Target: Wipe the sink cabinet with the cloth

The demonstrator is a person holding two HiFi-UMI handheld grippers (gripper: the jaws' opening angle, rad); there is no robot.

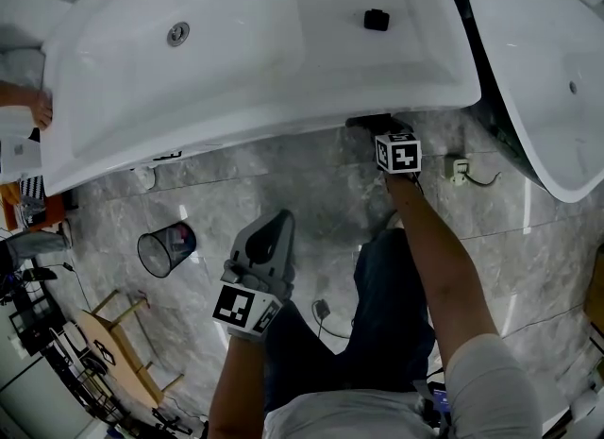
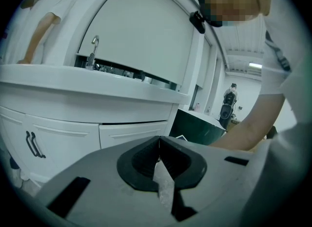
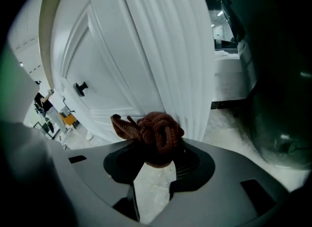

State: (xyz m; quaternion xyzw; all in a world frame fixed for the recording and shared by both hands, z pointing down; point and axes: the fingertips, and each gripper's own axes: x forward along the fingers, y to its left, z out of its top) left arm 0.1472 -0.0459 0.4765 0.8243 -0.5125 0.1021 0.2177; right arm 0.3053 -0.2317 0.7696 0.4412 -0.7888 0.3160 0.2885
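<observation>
Cloth [image 3: 152, 132]: rust-brown, ribbed knit, wadded into a knot. It sits in the right gripper [image 3: 154, 155], whose tongs are clamped on its lower half, so the wad stands proud of the tips.

Position: low on the right end of the sink cabinet [image 3: 117, 60], tucked under the overhang of the countertop [image 1: 283, 59]. The wad is right at the fluted corner post [image 3: 180, 60]. Actual contact cannot be confirmed.

Step, as I judge it: wiping the cabinet front is just being set up or is under way at that corner. The next move calls for pressing the wad flat to the surface and running it along the grooves, then across the door panel [image 3: 105, 82] around its dark knob [image 3: 81, 87].

Left gripper [image 1: 276, 229]: tongs closed tip to tip, nothing between them, held back over the floor [image 1: 311, 182] and well clear of the cabinet.

Surfaces: cabinet glossy white, rigid, with raised mouldings; countertop smooth and curved; floor grey, veined, polished stone.
</observation>
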